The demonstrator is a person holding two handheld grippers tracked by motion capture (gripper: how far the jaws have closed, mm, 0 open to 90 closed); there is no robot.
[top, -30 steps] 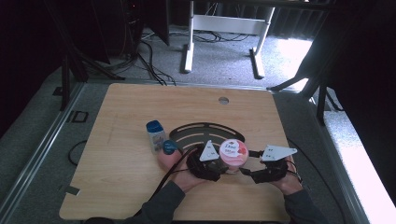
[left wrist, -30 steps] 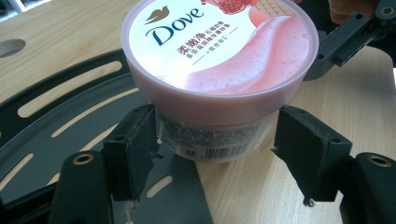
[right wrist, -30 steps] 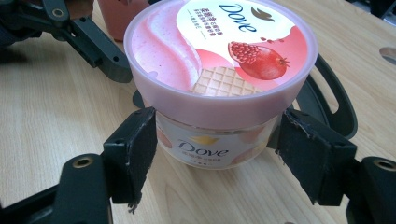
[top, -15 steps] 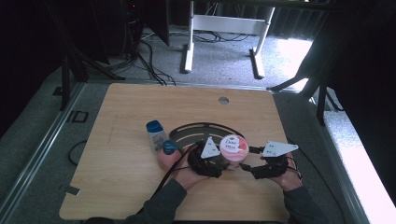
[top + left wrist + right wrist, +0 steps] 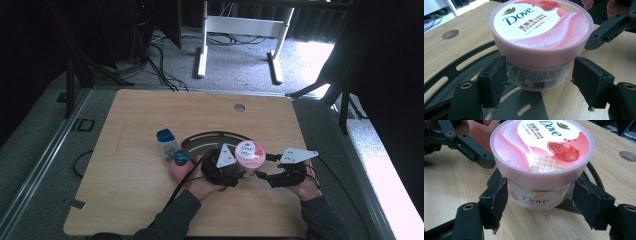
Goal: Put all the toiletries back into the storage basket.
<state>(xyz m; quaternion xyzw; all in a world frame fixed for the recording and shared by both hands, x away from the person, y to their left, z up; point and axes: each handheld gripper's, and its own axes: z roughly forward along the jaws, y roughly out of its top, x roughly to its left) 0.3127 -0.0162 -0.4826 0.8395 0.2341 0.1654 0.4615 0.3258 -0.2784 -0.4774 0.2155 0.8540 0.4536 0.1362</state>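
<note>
A pink-lidded Dove jar [image 5: 251, 154] stands at the near edge of a black slotted plate [image 5: 200, 142]. My left gripper [image 5: 242, 167] comes at it from the left and my right gripper [image 5: 264, 166] from the right. In the left gripper view the jar [image 5: 541, 27] sits between the jaws of the left gripper [image 5: 537, 82], both pads against its clear body under the lid. The right gripper view shows the same jar [image 5: 541, 147], with the right gripper [image 5: 540, 200] pressing both pads on its sides. Whether the jar's base touches the plate I cannot tell.
A small bottle with a blue cap [image 5: 166, 145] and a low blue-capped pot [image 5: 181, 158] stand just left of the left hand. The wooden table [image 5: 130, 200] has a round hole [image 5: 239, 107] near its far edge. Cables trail toward the near edge.
The jar and both grippers have shifted slightly away from the near edge together. The hold on the jar looks the same.
</note>
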